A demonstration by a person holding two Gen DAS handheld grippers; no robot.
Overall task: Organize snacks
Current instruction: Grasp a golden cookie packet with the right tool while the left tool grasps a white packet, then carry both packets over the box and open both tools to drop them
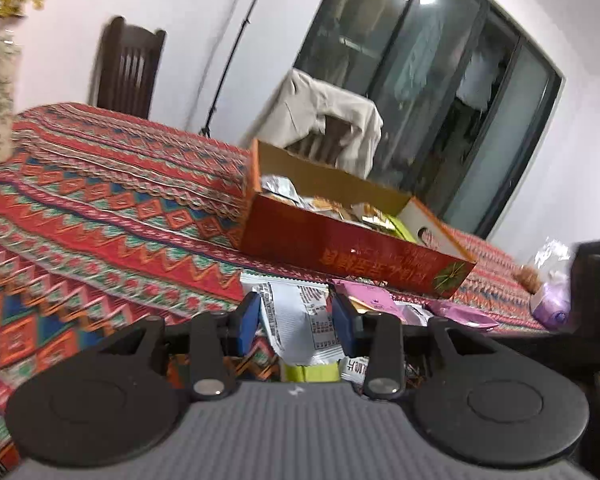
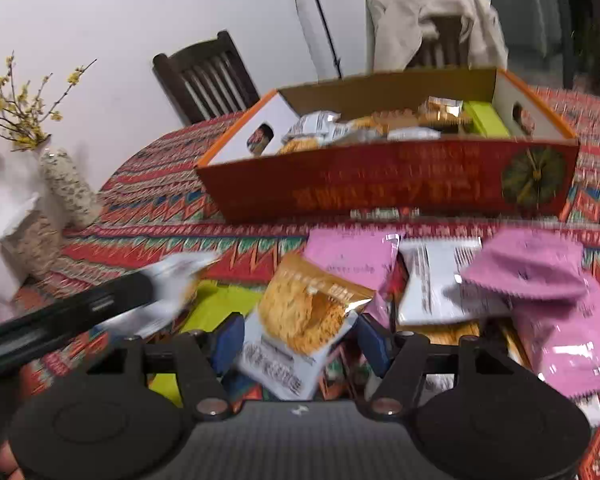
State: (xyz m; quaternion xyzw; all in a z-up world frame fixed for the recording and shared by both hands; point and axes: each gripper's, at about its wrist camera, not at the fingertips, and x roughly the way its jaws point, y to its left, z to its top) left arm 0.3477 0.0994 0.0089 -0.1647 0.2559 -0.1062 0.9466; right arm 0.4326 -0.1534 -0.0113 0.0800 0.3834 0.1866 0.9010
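Note:
A red and orange cardboard box (image 1: 352,248) (image 2: 380,184) stands on the patterned tablecloth (image 1: 100,208) with several snack packets inside. My left gripper (image 1: 296,320) is shut on a white printed packet (image 1: 300,312); the right wrist view shows the same packet (image 2: 176,280) blurred at the tip of that gripper. My right gripper (image 2: 300,344) is shut on a gold and white noodle snack packet (image 2: 308,312), tilted above the pile. In front of the box lie loose pink packets (image 2: 352,256), a white packet (image 2: 436,280) and a lime green one (image 2: 216,308).
A speckled vase (image 2: 68,188) with yellow flowers stands at the table's left. A dark wooden chair (image 2: 208,76) and a chair draped with beige cloth (image 2: 432,20) are behind the table. Dark glass doors (image 1: 440,100) fill the back wall.

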